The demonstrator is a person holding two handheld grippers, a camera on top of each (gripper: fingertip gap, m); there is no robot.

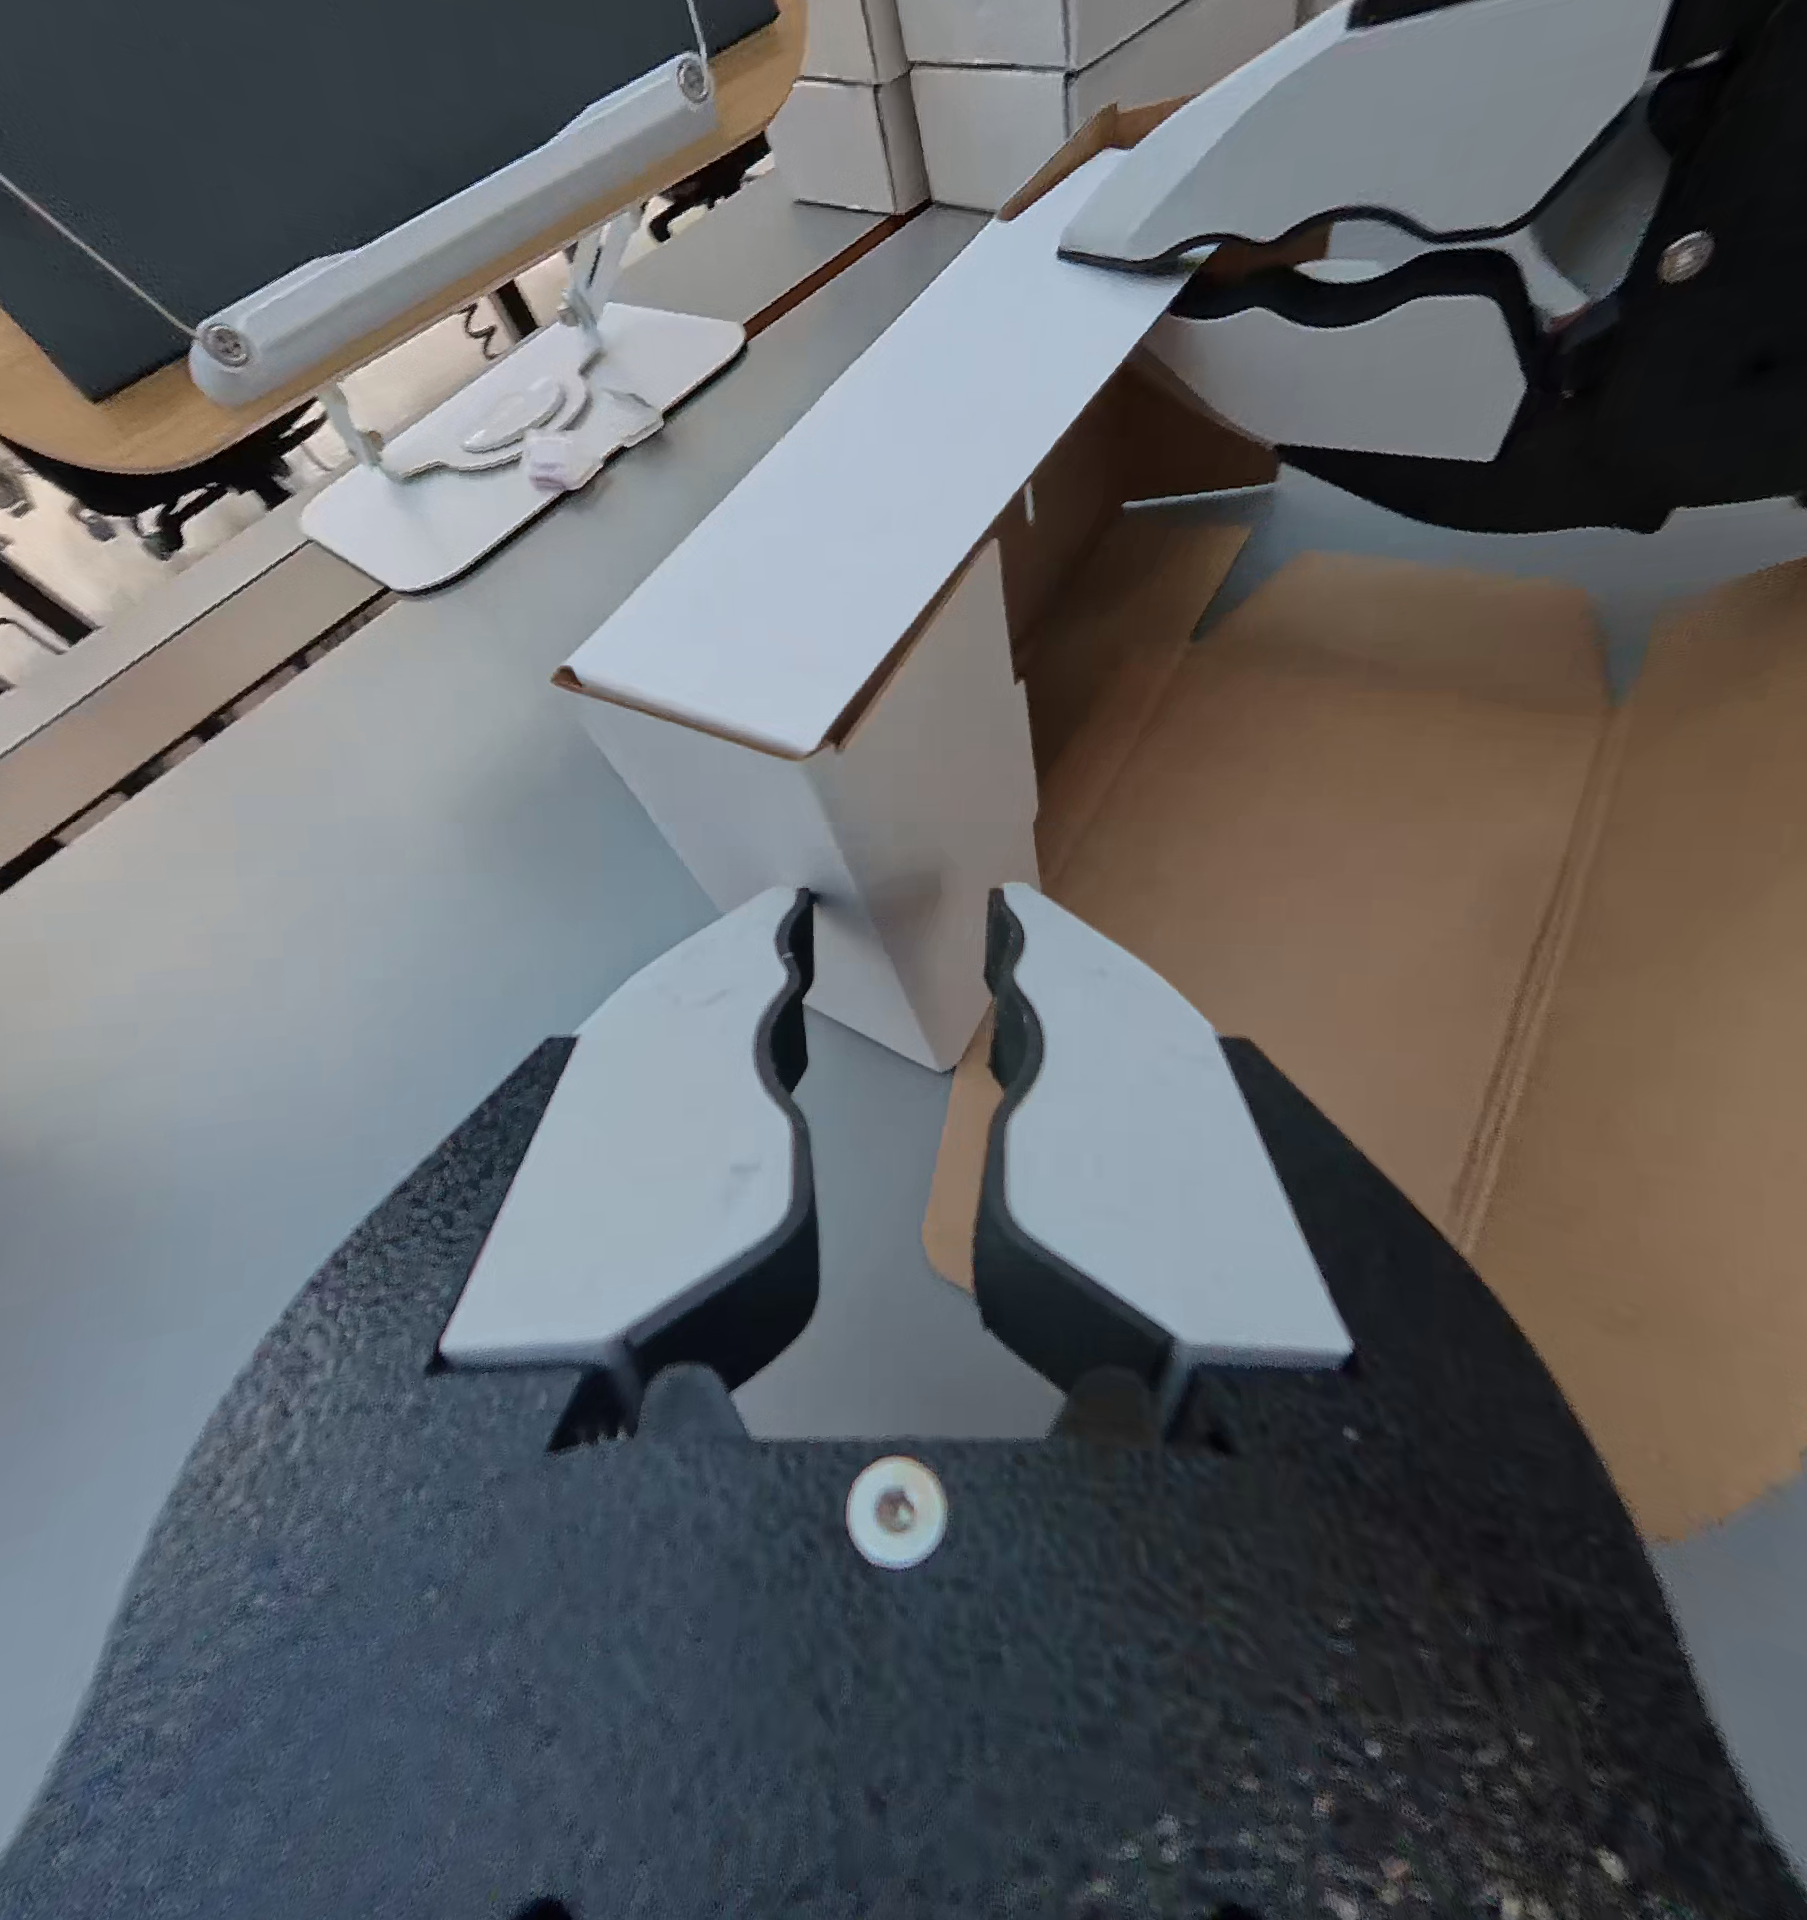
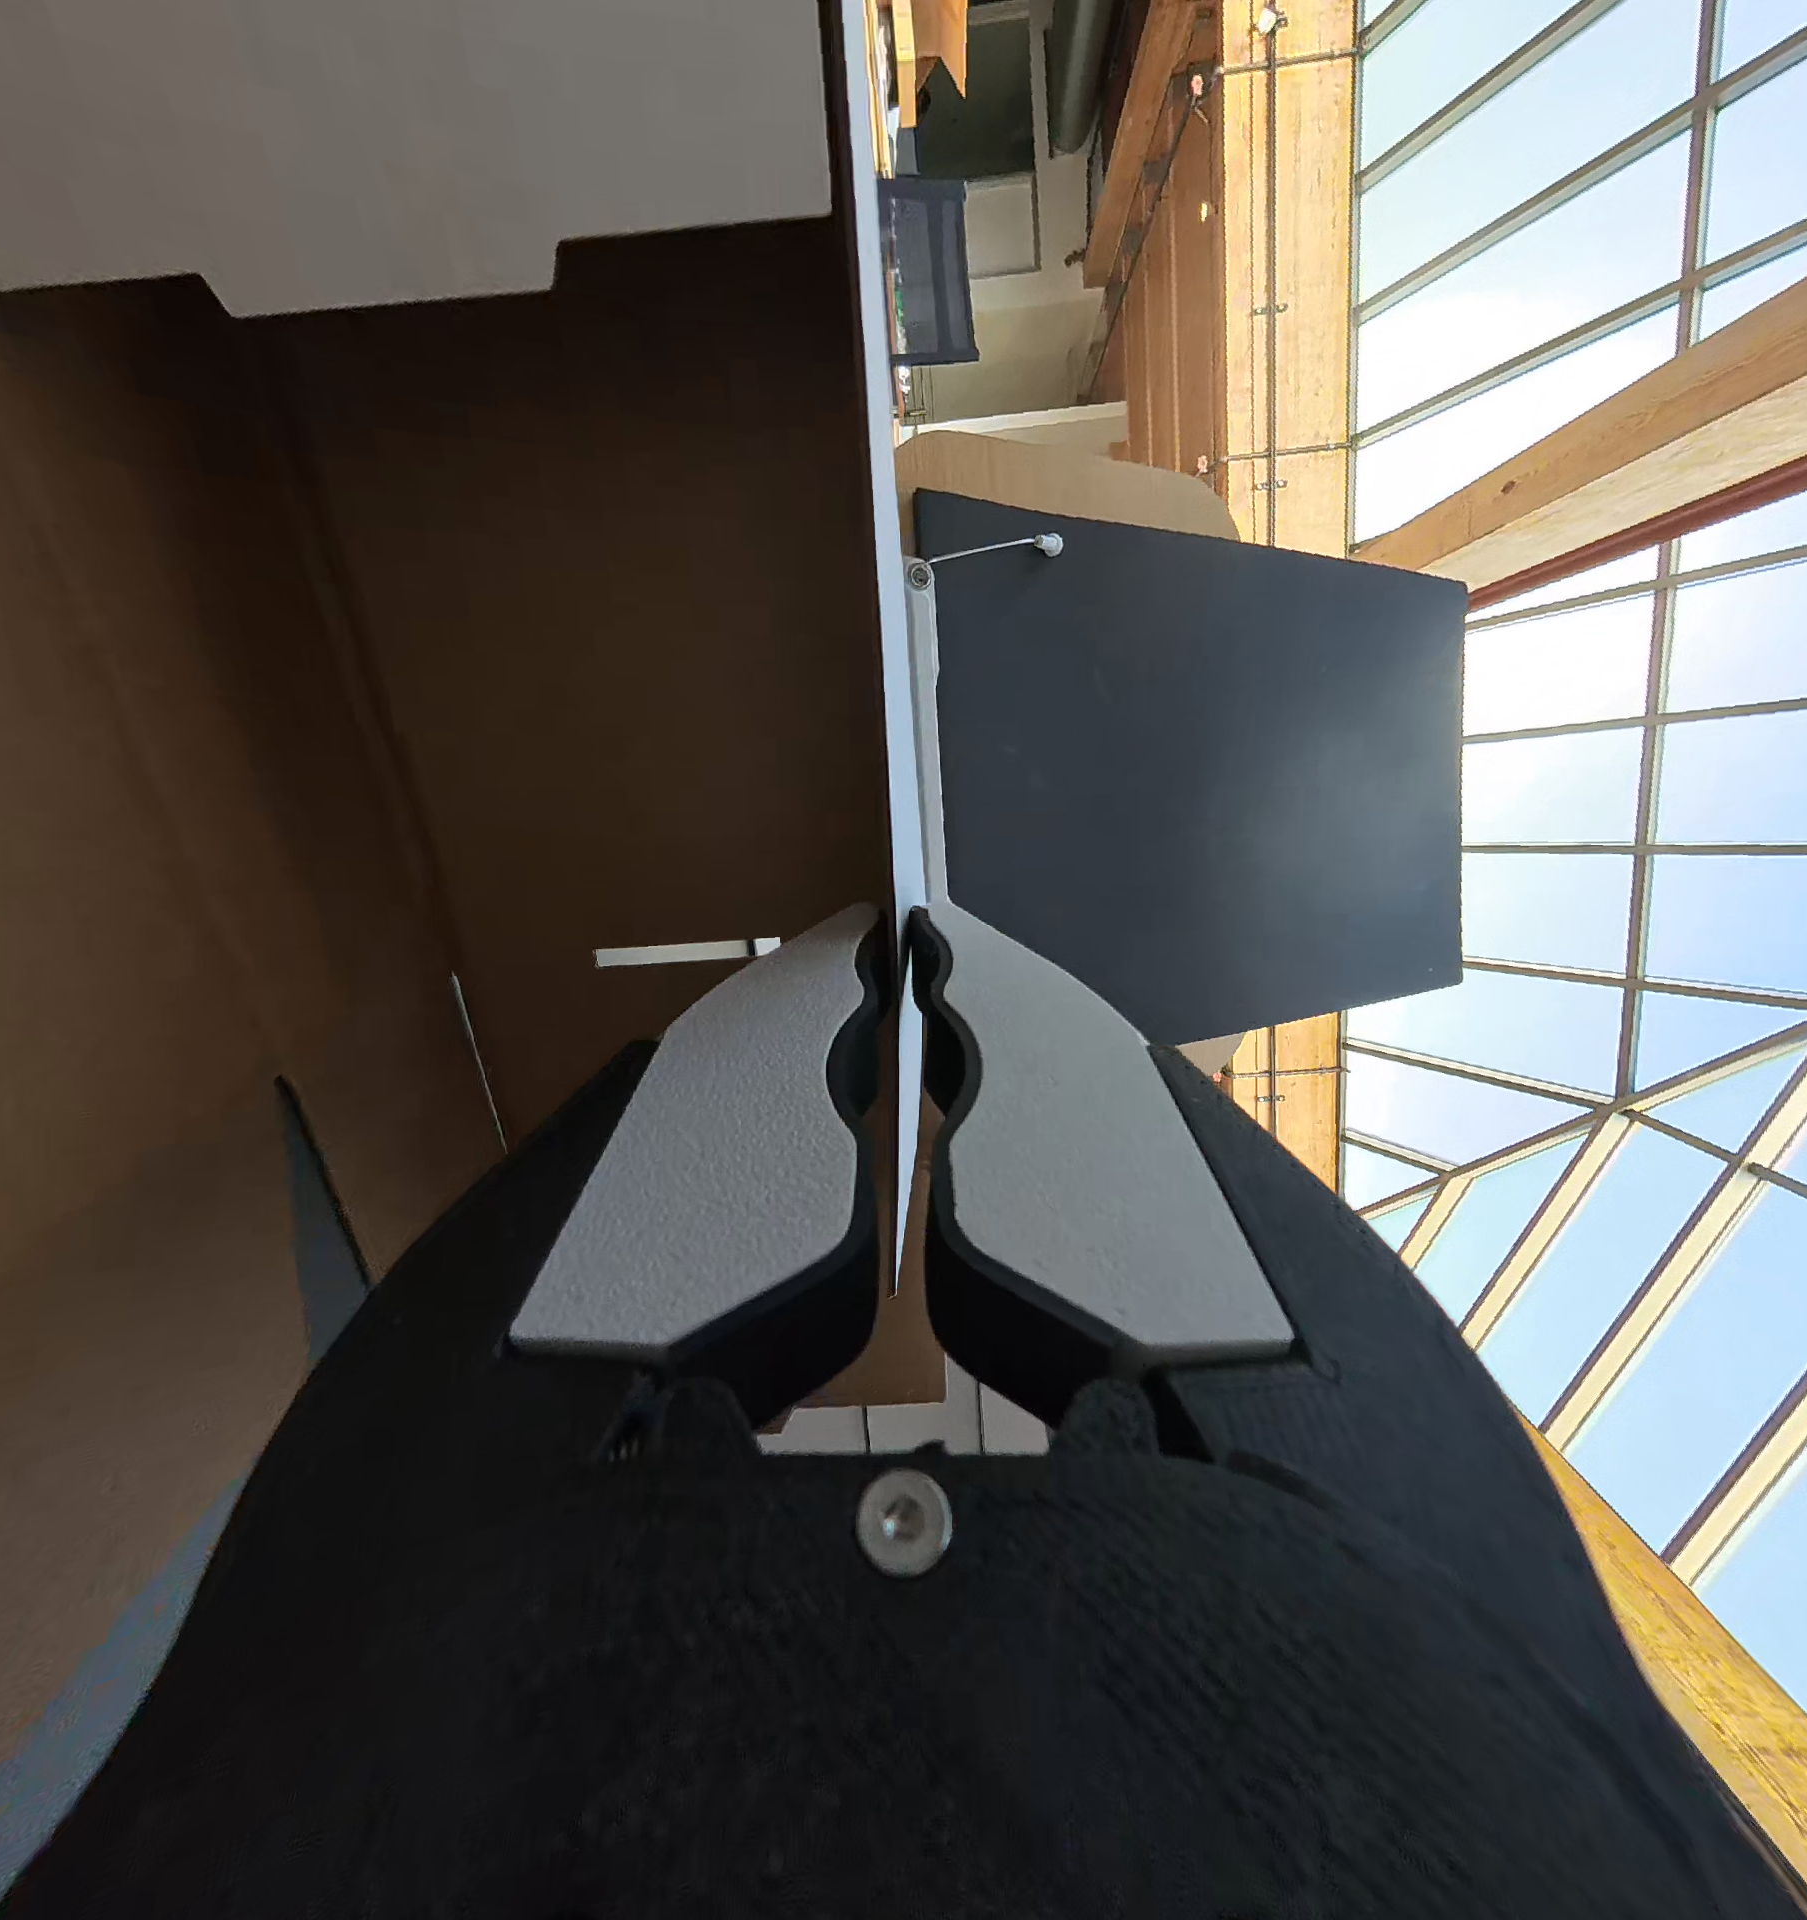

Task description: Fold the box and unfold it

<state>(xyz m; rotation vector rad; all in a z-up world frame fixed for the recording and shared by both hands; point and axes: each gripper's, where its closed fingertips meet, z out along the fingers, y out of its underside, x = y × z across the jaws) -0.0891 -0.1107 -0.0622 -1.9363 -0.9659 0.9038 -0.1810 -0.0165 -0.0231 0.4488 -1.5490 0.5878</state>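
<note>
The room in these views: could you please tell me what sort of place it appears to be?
Probably an office workspace used for packing: a grey desk, a monitor on an arm, stacked white boxes, and large glazed windows with timber beams.

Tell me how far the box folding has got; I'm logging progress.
Done: one side wall of the box stands upright. In hand: the right gripper pinches the top flap; the left gripper is open at the wall's corner. Left: the brown panels lie flat on the table, and all the unfolding.
</note>
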